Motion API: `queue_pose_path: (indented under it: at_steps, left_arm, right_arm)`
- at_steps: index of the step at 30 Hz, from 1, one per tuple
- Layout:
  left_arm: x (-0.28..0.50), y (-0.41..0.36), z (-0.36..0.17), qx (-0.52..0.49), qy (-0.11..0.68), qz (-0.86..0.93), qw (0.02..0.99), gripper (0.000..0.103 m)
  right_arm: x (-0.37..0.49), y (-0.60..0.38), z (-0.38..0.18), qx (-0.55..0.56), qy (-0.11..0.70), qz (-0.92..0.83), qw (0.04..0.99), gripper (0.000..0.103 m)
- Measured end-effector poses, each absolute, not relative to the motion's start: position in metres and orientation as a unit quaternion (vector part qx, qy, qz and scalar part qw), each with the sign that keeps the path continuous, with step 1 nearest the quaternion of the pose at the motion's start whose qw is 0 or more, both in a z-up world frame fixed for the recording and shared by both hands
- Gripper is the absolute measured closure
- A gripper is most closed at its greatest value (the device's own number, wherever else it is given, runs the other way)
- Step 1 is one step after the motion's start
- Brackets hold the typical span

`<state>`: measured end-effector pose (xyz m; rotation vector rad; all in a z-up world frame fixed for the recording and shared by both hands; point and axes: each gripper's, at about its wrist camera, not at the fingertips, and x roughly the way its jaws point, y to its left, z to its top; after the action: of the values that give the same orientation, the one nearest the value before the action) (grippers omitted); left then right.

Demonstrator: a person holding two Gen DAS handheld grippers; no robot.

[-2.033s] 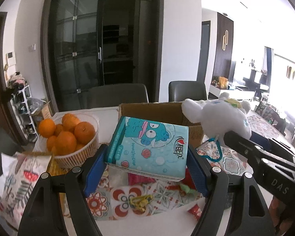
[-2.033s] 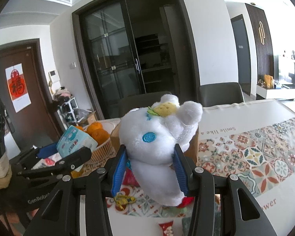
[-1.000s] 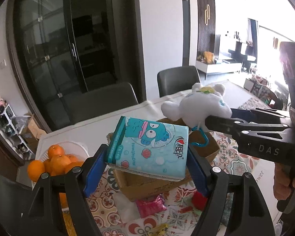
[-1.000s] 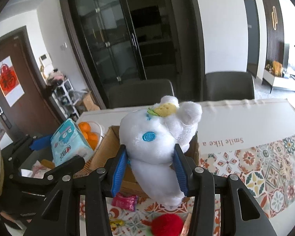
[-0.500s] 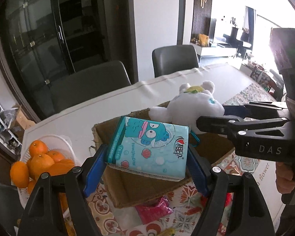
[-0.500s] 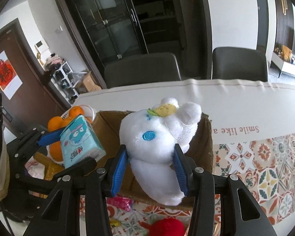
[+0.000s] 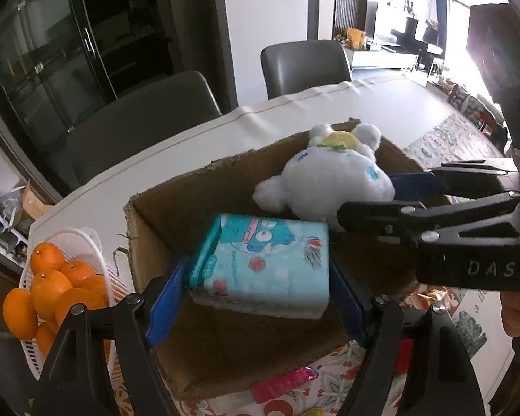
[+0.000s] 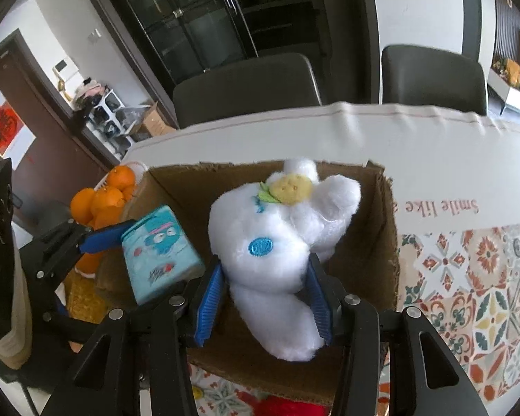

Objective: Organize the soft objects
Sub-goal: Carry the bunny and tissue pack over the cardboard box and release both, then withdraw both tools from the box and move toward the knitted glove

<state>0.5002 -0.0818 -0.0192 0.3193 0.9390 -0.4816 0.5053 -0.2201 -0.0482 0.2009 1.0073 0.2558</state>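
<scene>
**Two soft loads over one box, and little room between them**

You held the tissue pack (image 7: 263, 260) clamped between the blue pads of the left gripper (image 7: 256, 298), hanging over the near left part of the open cardboard box (image 7: 176, 201). The white plush toy (image 8: 280, 242) sat squeezed in the right gripper (image 8: 265, 298), over the right half of the same box, its lower body drooping below the pads.

The risk lay in the crowding. In the left view, the right gripper's fingers reached just beside the pack's far right corner, so lowering both together could have knocked gripper against gripper or nudged the pack askew. The plush could have snagged on the box's torn far rim. Released too high, either could have tumbled toward the basket of oranges (image 7: 52, 277) on the table (image 8: 364, 138), just left of the box.
</scene>
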Motion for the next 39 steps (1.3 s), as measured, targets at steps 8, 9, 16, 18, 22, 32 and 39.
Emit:
queue_pose_path:
  at_steps: [8, 9, 16, 18, 22, 32, 39]
  left_arm:
    - [0.497, -0.077, -0.012, 0.148, 0.43, -0.211, 0.865, 0.009]
    - [0.495, -0.076, -0.01, 0.146, 0.429, -0.211, 0.866, 0.009]
    - [0.481, -0.069, 0.005, 0.144, 0.413, -0.185, 0.88, 0.009]
    - [0.474, -0.065, 0.01, 0.138, 0.412, -0.181, 0.882, 0.009]
    - [0.46, -0.064, 0.018, 0.141, 0.409, -0.173, 0.885, 0.009]
    - [0.413, -0.054, 0.041, 0.13, 0.404, -0.151, 0.893, 0.009]
    - [0.378, -0.062, 0.047, 0.138, 0.401, -0.152, 0.893, 0.009]
  right_arm:
    - [0.506, -0.221, -0.047, 0.106, 0.484, 0.122, 0.86, 0.031]
    - [0.506, -0.221, -0.047, 0.108, 0.484, 0.124, 0.859, 0.031]
    - [0.492, -0.218, -0.033, 0.092, 0.467, 0.113, 0.872, 0.031]
    - [0.487, -0.217, -0.029, 0.084, 0.461, 0.109, 0.877, 0.031]
    - [0.474, -0.217, -0.019, 0.075, 0.454, 0.103, 0.882, 0.031]
    - [0.426, -0.22, 0.006, 0.051, 0.429, 0.067, 0.899, 0.031]
    - [0.391, -0.229, 0.01, 0.037, 0.432, 0.05, 0.9, 0.031]
